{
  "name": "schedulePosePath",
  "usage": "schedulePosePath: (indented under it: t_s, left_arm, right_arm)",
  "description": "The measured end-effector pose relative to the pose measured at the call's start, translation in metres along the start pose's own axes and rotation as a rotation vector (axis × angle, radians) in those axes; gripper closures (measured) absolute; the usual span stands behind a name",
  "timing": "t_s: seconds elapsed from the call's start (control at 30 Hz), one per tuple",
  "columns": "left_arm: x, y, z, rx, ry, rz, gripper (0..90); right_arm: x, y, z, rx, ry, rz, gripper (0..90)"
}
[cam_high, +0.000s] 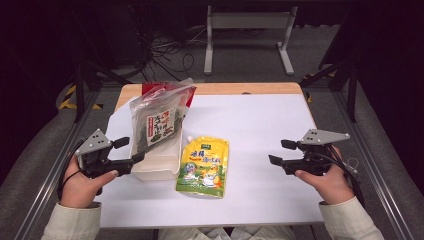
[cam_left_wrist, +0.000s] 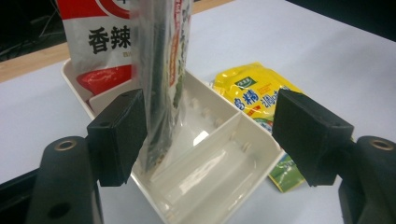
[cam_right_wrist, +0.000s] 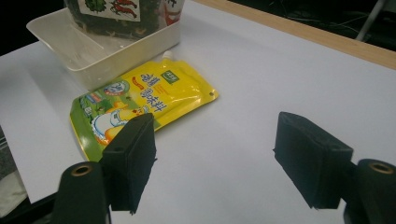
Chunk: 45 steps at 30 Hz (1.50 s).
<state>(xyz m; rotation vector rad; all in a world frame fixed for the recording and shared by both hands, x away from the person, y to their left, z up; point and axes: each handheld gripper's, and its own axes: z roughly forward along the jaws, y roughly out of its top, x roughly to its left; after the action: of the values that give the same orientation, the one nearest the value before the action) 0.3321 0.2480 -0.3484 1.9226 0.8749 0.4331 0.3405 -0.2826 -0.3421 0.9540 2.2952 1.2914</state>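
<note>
Since our left gripper (cam_high: 131, 150) sits spread right beside the upright seaweed bag (cam_high: 156, 126) in the tray (cam_high: 156, 171) at center left, we'd probably tip it, while our right gripper (cam_high: 280, 152) hangs spread, empty.

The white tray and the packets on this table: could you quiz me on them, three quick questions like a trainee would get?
1. True or false: the yellow pouch lies inside the white tray.
2. Which packet stands in front within the tray: the clear green-filled bag or the red packet?
3. Are the left gripper jaws open or shut?

Key: 1 false, it lies flat on the table beside the tray. 2 the clear bag. 3 open.
</note>
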Motion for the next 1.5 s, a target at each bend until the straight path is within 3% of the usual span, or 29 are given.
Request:
schedulePosePath:
  t_s: [0.13,0.53,0.83,1.17,1.5]
  left_arm:
    - [-0.004,-0.004,-0.002,0.016,-0.01,0.004,27.7]
    - [-0.01,-0.013,-0.013,0.013,-0.007,-0.013,27.9]
    - [-0.012,-0.019,-0.014,0.023,-0.002,-0.02,27.8]
    - [-0.009,-0.032,-0.028,0.025,0.039,-0.064,27.8]
    - [-0.008,-0.035,-0.029,0.029,0.044,-0.074,27.7]
  right_arm:
    - [0.002,0.005,0.014,-0.018,0.038,-0.009,33.8]
    - [0.009,0.015,0.067,0.043,0.103,-0.009,29.8]
    - [0.01,0.018,0.098,0.069,0.107,-0.005,24.3]
    - [0.002,0.019,0.133,0.111,0.104,0.013,20.8]
    - [-0.001,0.017,0.156,0.15,0.093,0.032,20.5]
